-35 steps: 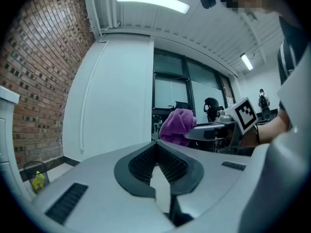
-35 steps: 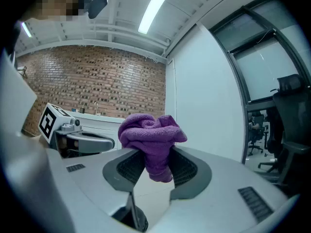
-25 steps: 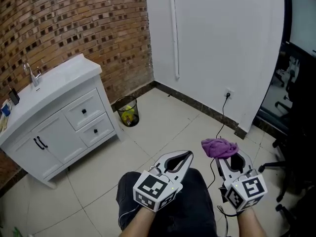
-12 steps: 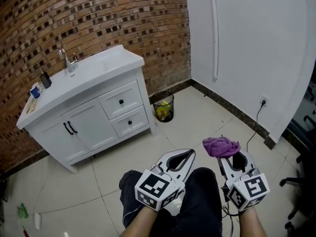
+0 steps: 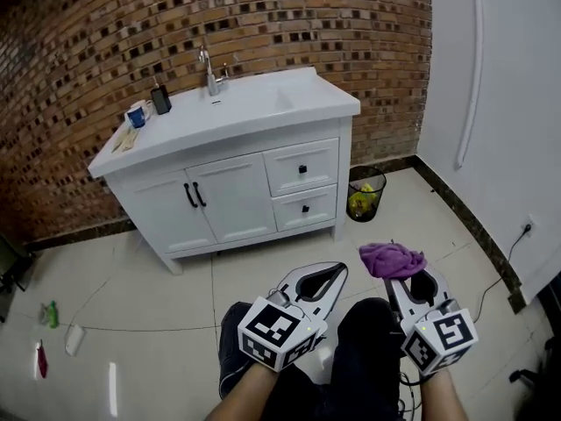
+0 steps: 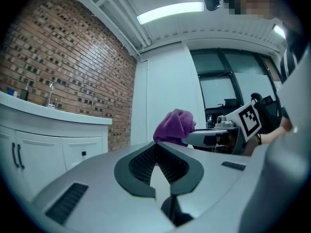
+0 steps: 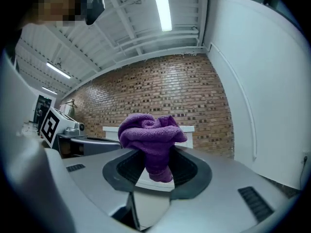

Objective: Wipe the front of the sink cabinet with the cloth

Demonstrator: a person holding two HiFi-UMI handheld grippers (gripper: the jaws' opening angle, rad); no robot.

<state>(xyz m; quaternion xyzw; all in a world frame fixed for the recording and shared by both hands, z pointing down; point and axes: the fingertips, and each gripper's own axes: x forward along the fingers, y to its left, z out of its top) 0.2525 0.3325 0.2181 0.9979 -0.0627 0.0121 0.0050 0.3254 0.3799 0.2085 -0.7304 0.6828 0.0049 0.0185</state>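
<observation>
Brick wall (image 5: 263, 16) | right gripper (image 5: 399, 277) clamps cloth (image 5: 391, 260), wad bulging forward | left gripper (image 5: 329, 275) closed

A: Head view is bright and even, lit from overhead. There is a white glare streak on the floor tiles (image 5: 112, 384) and a faint shadow at the foot of the sink cabinet (image 5: 232, 196).
B: The brick wall (image 5: 263, 24) bows toward the frame edges. Wide lens.
A: Gripper views: strip light (image 6: 170, 12) blown out, bluish cast, black vignette in the corners.
B: Cloth (image 7: 150, 130) crisp. Right gripper (image 7: 154, 155) shell is soft nearest the lens.
</observation>
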